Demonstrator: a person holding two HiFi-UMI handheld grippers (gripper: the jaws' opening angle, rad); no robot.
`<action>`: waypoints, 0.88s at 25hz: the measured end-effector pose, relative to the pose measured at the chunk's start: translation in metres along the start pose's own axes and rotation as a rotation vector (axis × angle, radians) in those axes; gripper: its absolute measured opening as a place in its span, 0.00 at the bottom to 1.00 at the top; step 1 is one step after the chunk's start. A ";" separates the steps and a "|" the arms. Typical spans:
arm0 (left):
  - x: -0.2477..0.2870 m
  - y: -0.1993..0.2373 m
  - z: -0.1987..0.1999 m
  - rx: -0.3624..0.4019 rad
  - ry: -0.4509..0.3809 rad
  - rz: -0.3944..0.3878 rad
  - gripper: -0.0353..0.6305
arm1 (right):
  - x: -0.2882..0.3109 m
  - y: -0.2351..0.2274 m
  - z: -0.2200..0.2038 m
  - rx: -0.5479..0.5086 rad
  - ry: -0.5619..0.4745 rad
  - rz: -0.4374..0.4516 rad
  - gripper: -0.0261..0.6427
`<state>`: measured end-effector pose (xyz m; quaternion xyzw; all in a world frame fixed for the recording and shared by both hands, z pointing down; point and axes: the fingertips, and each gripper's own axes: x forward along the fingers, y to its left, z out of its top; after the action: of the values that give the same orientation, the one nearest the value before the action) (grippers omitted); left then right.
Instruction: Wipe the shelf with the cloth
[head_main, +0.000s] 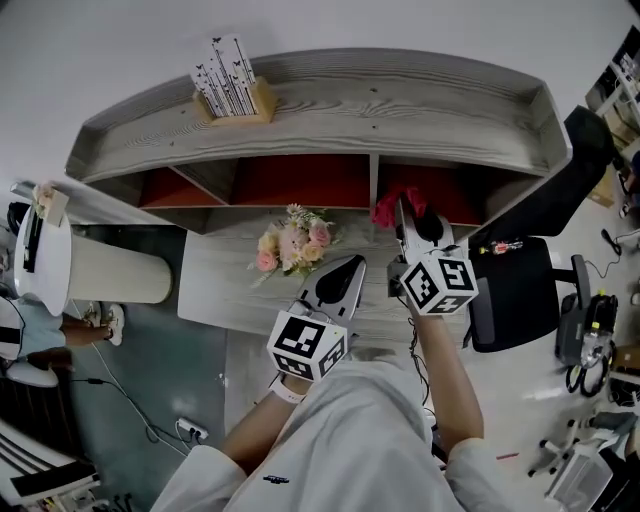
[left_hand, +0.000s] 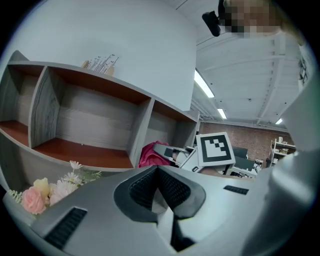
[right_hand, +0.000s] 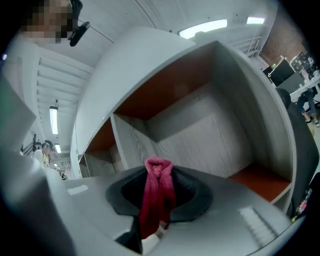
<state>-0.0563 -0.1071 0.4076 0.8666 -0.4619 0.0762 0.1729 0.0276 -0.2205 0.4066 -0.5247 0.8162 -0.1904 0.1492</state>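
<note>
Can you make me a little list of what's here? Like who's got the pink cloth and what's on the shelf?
cloth: dark pink, pinched in the right gripper
left gripper: fingers together, holding nothing
shelf: grey wood, reddish-brown inside
cloth's place: at the front of the right-hand compartment
touching the shelf: cannot tell
flowers: on the desk in front of the shelf
card holder: on top of the shelf, left side
</note>
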 end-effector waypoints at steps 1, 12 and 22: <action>0.002 0.002 -0.002 0.003 0.008 0.002 0.06 | 0.006 -0.004 -0.007 0.007 0.014 -0.010 0.19; 0.005 0.016 -0.020 -0.008 0.049 0.023 0.06 | 0.043 -0.025 -0.072 0.124 0.151 -0.028 0.19; -0.001 0.005 -0.026 -0.020 0.056 0.009 0.06 | 0.035 -0.035 -0.091 -0.082 0.294 -0.118 0.21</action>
<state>-0.0601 -0.0995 0.4329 0.8603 -0.4613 0.0966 0.1941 0.0009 -0.2513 0.5014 -0.5437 0.8042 -0.2401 -0.0051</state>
